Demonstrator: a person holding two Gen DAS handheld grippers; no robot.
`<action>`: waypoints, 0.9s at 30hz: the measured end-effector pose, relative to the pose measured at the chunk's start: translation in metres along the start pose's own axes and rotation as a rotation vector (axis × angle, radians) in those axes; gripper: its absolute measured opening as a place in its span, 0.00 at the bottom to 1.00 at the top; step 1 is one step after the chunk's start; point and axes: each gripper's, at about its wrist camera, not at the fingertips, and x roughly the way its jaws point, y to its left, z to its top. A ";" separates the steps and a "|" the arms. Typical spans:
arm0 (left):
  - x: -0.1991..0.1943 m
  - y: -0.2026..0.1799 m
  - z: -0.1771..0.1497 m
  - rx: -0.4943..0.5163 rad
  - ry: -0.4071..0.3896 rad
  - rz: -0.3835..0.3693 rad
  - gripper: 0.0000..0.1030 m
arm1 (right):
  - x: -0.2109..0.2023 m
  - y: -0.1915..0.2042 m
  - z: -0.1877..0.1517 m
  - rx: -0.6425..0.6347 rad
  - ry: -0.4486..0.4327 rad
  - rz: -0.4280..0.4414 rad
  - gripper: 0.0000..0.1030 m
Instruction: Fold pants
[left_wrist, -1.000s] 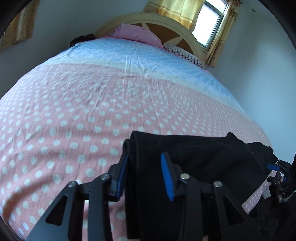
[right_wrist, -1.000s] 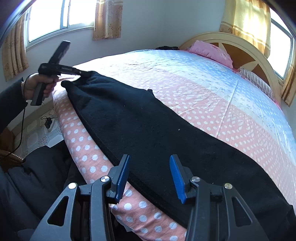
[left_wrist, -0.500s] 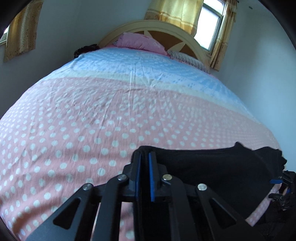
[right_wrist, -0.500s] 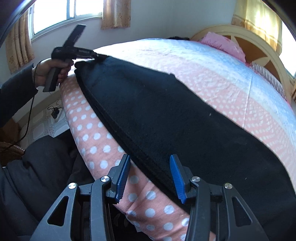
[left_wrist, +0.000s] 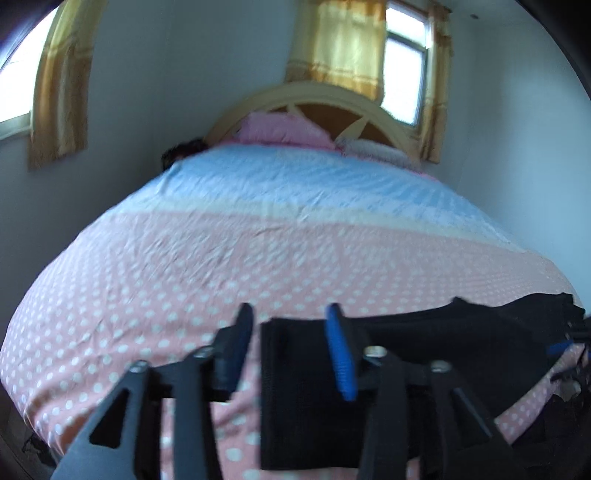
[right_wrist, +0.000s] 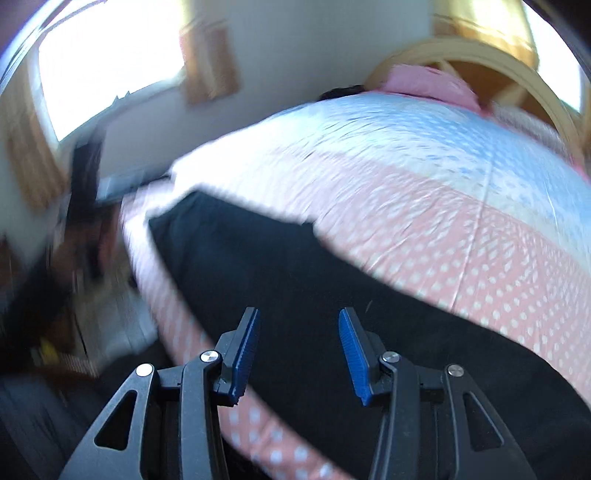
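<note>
Left wrist view: the left gripper (left_wrist: 290, 347) hangs over the near edge of the bed (left_wrist: 229, 258), its jaws opening, their blue pads clear of the black pants (left_wrist: 424, 343), whose folded end lies partly between them on the pink dotted cover. The right wrist view is blurred; the right gripper (right_wrist: 297, 349) has its jaws apart above the pants (right_wrist: 295, 266), gripping nothing. The pants stretch along the bed's edge.

Matt black cloth pants (left_wrist: 424, 343) (fuzzy-looking), crinkled cotton-like sheet (left_wrist: 221, 258).
</note>
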 end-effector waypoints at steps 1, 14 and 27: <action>-0.003 -0.013 0.001 0.011 -0.014 -0.027 0.56 | 0.006 -0.011 0.012 0.062 -0.007 0.015 0.45; 0.046 -0.149 -0.065 0.258 0.228 -0.320 0.59 | 0.127 -0.055 0.070 0.470 0.158 0.248 0.36; 0.048 -0.145 -0.071 0.266 0.207 -0.367 0.62 | 0.135 -0.047 0.069 0.444 0.140 0.191 0.22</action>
